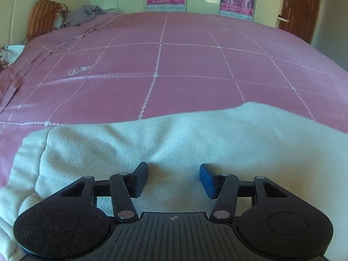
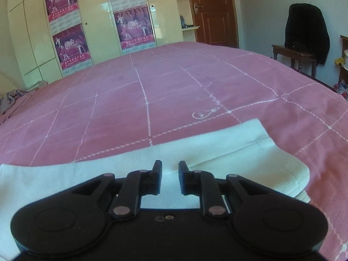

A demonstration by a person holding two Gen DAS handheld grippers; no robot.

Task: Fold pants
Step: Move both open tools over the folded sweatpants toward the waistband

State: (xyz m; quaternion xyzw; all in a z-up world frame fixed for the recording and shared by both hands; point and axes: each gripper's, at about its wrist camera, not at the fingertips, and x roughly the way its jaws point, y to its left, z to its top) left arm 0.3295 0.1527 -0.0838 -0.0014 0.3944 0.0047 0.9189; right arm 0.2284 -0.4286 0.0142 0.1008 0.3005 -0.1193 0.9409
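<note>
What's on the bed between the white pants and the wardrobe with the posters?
Nothing: in the right wrist view, only bare pink bedspread stretches from the white pants to the wardrobe.

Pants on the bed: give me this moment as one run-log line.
pants: white, lying on pink bedspread | left gripper: open over pants, nothing held | right gripper: narrowly open over pants, nothing held

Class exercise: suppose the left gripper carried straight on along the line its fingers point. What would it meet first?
Most likely the white pants lying on the pink bedspread. The left gripper is angled down over the cloth with its jaws apart and nothing between them; exact depth is unclear.
</note>
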